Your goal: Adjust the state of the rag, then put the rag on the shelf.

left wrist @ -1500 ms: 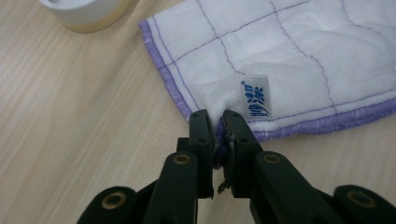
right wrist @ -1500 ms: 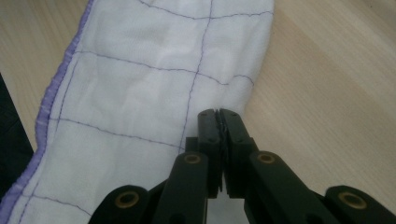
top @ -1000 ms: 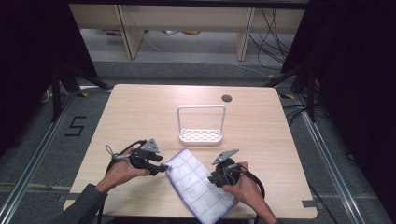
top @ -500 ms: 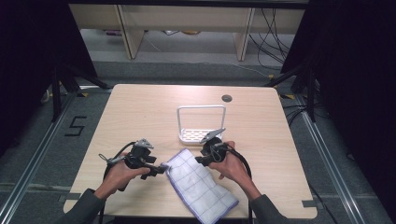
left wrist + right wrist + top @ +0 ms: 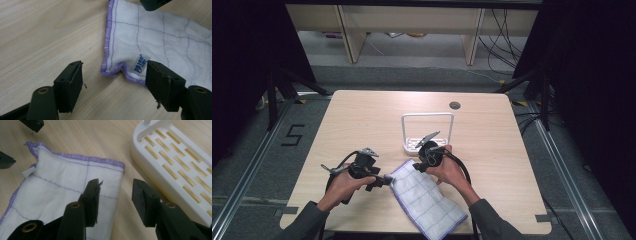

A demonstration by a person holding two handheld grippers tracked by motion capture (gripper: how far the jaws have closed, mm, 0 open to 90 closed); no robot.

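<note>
The cloth (image 5: 426,199) lies flat on the table (image 5: 362,120), its near corner between the left gripper (image 5: 113,82)'s jaws, which have just been opening and stand wide, gripping nothing (a small blue-printed tag sits by one jaw). The right gripper (image 5: 115,195), jaws also just opening, hovers half-spread over the cloth's far edge, just beside the white rack (image 5: 175,157).

A pale wooden table (image 5: 362,120) stands on grey carpet (image 5: 252,165), with wooden shelving (image 5: 412,20) behind.

Wooden table (image 5: 362,120): folded cloth (image 5: 427,200), white rack (image 5: 428,131).
</note>
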